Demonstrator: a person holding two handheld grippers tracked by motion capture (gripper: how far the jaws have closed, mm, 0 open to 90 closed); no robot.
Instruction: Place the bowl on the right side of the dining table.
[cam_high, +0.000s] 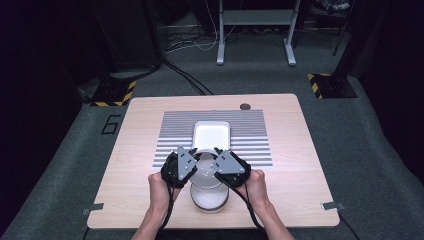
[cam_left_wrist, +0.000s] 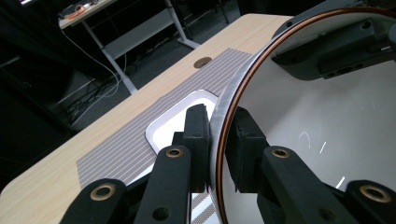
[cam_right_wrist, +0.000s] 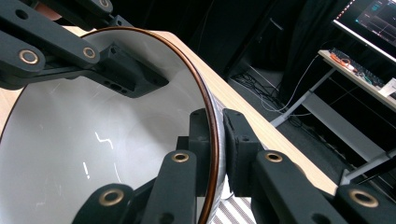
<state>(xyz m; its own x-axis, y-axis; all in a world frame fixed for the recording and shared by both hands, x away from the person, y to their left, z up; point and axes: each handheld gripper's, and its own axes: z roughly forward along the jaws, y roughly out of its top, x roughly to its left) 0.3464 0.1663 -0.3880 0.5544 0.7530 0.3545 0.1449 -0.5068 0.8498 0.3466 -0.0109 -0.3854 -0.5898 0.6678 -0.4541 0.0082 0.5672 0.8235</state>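
The bowl (cam_high: 206, 175) hangs between both hands, just nearer than the white tray (cam_high: 211, 135); left gripper (cam_left_wrist: 219, 140) and right gripper (cam_right_wrist: 216, 140) each clench opposite rim edges.

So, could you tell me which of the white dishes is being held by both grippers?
The round bowl with the brown rim, clamped at opposite edges; the rectangular tray lies untouched on the striped mat.

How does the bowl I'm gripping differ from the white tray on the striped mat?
The bowl is round with a brown rim; the tray is rectangular with rounded corners and plain white. The bowl is clamped at its rim on opposite sides by the left gripper and the right gripper; the tray lies untouched on the striped mat, farther from the person. Both are white inside and empty.
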